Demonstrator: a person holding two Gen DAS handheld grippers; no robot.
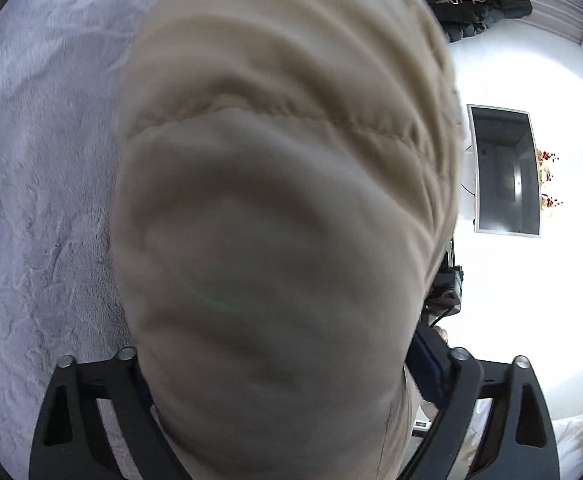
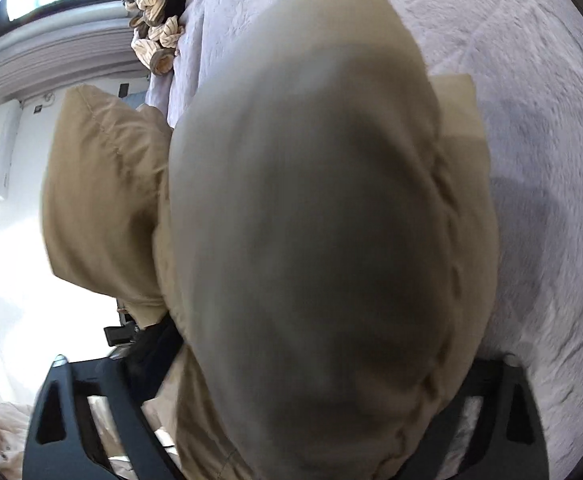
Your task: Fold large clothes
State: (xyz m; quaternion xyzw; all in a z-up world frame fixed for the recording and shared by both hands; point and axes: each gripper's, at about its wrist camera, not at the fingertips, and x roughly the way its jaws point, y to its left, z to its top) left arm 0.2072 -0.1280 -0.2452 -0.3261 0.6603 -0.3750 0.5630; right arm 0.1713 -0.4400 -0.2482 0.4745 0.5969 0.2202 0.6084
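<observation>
Left gripper [image 1: 287, 420] first: beige garment [image 1: 283, 200] bunched right between my fingers, fabric fills the gap and balloons up in front of the lens. Tips hidden under cloth, only the black finger frames show either side, so the fingers look pinched on a fold of it, contact itself not visible. Left of my fingers: pale fuzzy bedspread [image 1: 39, 184]. Right of them: white wall with a dark mirror or screen [image 1: 505, 172], dark clothes pile [image 1: 475, 4] far up beyond the tips.

Right gripper [image 2: 291, 432]: same story, beige garment [image 2: 311, 220] wadded between the fingers and draped over them, seam ridge running down the right side. Tips buried, fingers read as clamped on cloth. A loose hanging part [image 2: 103, 200], sleeve or hood, can't tell, sags off to the left of my fingers, clear of the bed. Bedspread [image 2: 531, 140] lies right of and beyond the fingers. Striped cloth bundle [image 2: 155, 36] sits far ahead-left at the bed edge.

Step, my read: garment lifted off the bed in both grips, mid-carry or shake-out, no fold made yet. Next move calls for spreading my two grips apart to pull the fabric taut, then lowering it flat onto the bedspread so the dangling part doesn't tuck underneath.
</observation>
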